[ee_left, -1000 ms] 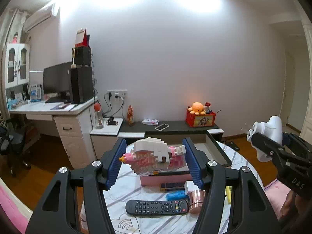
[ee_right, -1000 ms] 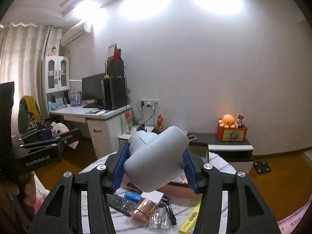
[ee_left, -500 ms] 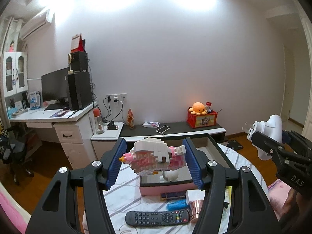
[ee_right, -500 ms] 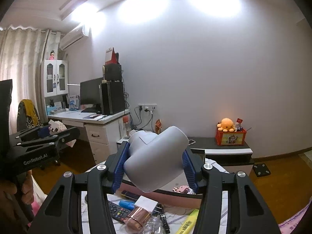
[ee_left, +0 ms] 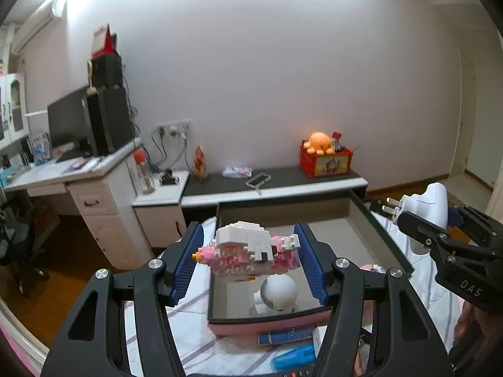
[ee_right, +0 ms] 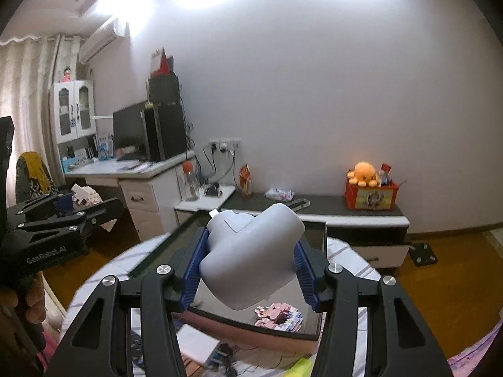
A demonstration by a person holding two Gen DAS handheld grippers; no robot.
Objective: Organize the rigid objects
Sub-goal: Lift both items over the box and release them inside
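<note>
Pink-white brick model (ee_left: 251,256) clamped between left gripper (ee_left: 250,262) pads (charger (ee_right: 251,256) likewise, right gripper (ee_right: 250,267)).

Pretty lived-in room. An orange octopus plush (ee_left: 319,142) sits on a red box (ee_left: 325,164) on the low dark shelf (ee_left: 283,177), with a phone (ee_left: 258,179) lying nearby. Over on the left, a white desk (ee_right: 125,169) holds a black monitor (ee_right: 127,132) and tall speakers (ee_right: 165,132), and a wall air conditioner (ee_right: 102,40) hangs above it all.
</note>
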